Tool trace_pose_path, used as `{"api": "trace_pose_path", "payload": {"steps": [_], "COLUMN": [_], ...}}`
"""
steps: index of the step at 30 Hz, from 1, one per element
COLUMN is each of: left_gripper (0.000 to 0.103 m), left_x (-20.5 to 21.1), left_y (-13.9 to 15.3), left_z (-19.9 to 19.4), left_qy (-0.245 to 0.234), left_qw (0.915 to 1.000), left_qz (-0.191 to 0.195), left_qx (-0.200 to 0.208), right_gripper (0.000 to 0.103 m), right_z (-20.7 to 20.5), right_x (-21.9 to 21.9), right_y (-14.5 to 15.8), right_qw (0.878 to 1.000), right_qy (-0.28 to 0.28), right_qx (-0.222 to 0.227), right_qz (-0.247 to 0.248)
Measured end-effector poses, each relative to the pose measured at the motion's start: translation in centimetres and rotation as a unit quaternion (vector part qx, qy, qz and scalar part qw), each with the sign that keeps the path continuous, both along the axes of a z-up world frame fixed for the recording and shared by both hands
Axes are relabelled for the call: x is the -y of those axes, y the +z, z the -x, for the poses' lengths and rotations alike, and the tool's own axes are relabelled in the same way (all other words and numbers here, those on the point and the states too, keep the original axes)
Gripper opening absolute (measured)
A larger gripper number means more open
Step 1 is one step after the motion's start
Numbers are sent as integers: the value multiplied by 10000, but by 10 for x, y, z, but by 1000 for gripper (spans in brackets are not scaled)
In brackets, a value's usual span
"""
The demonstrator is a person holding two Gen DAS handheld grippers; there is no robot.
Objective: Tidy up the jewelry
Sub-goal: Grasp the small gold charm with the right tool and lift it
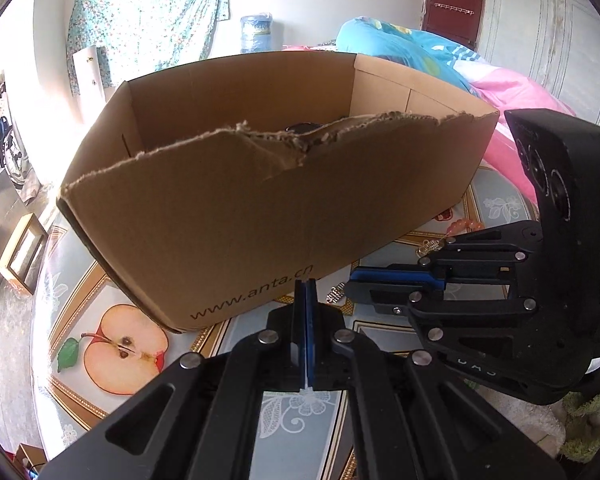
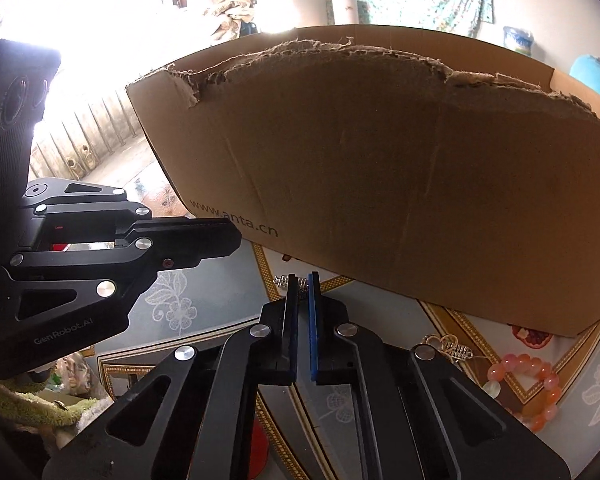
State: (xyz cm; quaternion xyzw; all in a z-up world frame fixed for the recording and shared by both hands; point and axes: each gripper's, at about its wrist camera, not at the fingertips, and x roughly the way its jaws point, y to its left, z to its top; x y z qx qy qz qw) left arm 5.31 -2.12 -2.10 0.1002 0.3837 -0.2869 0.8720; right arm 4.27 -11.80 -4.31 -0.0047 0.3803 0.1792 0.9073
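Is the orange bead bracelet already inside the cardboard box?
No. In the right wrist view the bracelet lies on the table in front of the box, outside it.

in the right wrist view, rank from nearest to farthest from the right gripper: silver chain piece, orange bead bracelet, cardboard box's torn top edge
1. silver chain piece: at the right gripper tips, apparently pinched between them.
2. orange bead bracelet: lower right on the table, beside the gripper's body.
3. cardboard box's torn top edge: high above, beyond the tips.
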Motion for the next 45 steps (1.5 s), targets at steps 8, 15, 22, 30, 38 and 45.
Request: {"api": "trace_pose_path", "payload": {"steps": [8, 15, 22, 30, 38, 45], "left_gripper": [0, 5, 12, 12, 12, 12], "left_x": [0, 11, 18, 10, 12, 24], "left_y": [-3, -7, -7, -2, -5, -8], "left_z": [2, 6, 3, 1, 3, 1], "left_qy": [-100, -329, -286, 17, -75, -245], "left_qw": [9999, 9993, 9990, 9990, 9990, 9985], "left_qz": [23, -161, -310, -423, -432, -487], "left_qx": [-46, -8, 128, 128, 20, -79], "right_gripper": [0, 0, 4, 16, 0, 0], "right_z": [10, 43, 51, 35, 41, 66], "right_x": [28, 54, 57, 31, 52, 100], "right_y": [5, 8, 15, 15, 14, 21], "right_qw": [9989, 9972, 9970, 10000, 9995, 9951], "right_qy": [-194, -454, -374, -69, -300, -663], "right_qx": [-249, -344, -250, 38, -50, -239], "right_qz": [-347, -475, -625, -25, -101, -689]}}
